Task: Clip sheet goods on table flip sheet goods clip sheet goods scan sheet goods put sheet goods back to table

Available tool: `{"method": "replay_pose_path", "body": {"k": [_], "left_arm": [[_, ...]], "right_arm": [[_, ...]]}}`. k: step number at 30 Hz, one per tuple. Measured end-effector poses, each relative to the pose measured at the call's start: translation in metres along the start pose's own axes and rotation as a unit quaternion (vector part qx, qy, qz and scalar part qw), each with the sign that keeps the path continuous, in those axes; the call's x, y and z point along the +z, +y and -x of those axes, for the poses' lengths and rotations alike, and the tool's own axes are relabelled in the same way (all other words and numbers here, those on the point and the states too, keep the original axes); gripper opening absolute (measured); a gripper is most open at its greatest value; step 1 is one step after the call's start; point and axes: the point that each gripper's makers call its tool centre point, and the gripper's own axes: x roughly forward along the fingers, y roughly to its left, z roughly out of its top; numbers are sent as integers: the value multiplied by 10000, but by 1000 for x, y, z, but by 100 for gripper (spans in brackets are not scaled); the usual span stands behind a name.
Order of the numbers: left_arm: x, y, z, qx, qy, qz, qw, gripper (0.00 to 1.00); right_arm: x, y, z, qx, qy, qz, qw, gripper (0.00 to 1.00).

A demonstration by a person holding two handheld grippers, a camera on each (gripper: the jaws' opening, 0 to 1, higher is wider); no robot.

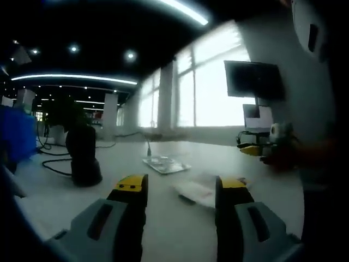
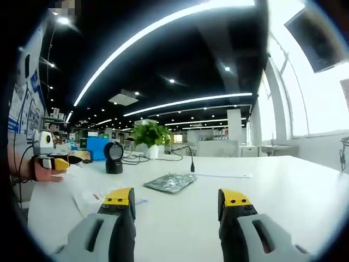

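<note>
A silvery sheet packet point(image 1: 166, 164) point(image 2: 170, 182) lies flat on the white table point(image 1: 163, 218) point(image 2: 262, 185), ahead of both grippers. A white printed sheet point(image 1: 199, 191) point(image 2: 95, 197) lies nearer, partly behind one jaw in each view. My left gripper point(image 1: 180, 188) stands open above the table with nothing between its yellow-tipped jaws; it also appears at the left of the right gripper view point(image 2: 52, 159), held in a hand. My right gripper point(image 2: 177, 199) is open and empty too, short of the packet; it comes into the left gripper view point(image 1: 253, 148) from the right.
A black scanner point(image 1: 82, 155) point(image 2: 113, 158) stands on the table beyond the packet, with cables point(image 1: 54, 164) point(image 2: 185, 155) trailing near it. A blue box point(image 2: 98, 147) and a potted plant point(image 2: 150, 134) stand farther back. A monitor point(image 1: 253, 79) hangs by the windows.
</note>
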Motion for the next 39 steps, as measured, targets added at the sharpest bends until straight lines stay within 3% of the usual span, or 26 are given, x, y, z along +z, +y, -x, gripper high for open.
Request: {"method": "replay_pose_path", "body": {"k": [9,19,32,39], "left_arm": [[0,1,1,6,-23,-3,10000,42],[2,3,2,25,-76,29,10000,42],[4,7,4,104,-147,53,9998,42],[2,8,4,111,-115,29,9999,42]], "right_arm": [[32,20,-4,-34,-99,110,9999,56],[54,55,-16,341,186,623,9973,57],[61,91,-38,588,319,1130,9913,57],[55,112,-49,733,381,1382,9870,57]]}}
